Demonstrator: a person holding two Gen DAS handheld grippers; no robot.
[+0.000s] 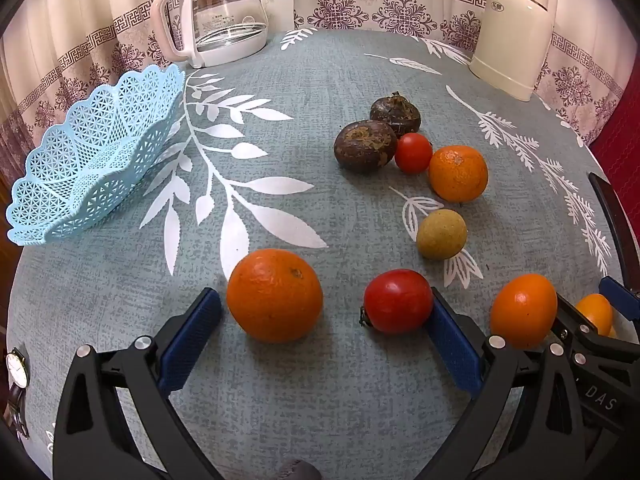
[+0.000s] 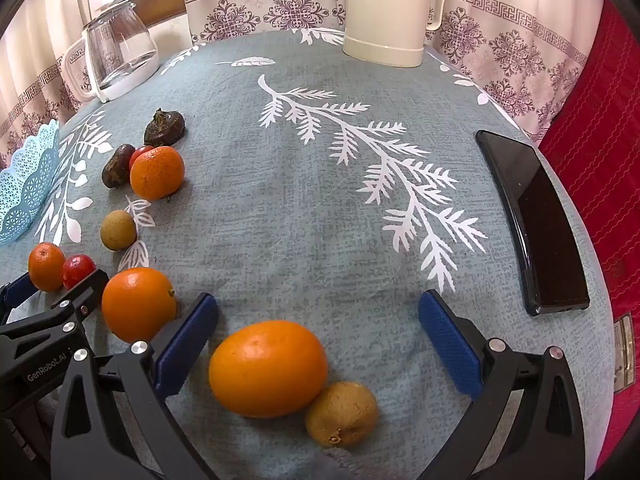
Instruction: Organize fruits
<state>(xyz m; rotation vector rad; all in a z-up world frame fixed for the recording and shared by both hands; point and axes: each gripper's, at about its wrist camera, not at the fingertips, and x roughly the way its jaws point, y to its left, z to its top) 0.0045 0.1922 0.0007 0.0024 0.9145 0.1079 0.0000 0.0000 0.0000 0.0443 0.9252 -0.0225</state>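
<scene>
Between the left tongs (image 1: pixel 326 312), a dimpled orange (image 1: pixel 275 294) sits, seemingly untouched.

"GenRobot.AI" on left hand-held gripper (image 2: pixel 48 280)

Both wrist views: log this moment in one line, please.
left tongs: open around orange | right tongs: open around kumquat | basket: no fruit visible inside | none lifted

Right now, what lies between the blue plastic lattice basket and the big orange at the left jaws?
Nothing: in the left wrist view only bare grey-green tablecloth separates the blue plastic lattice basket from the big orange.
</scene>
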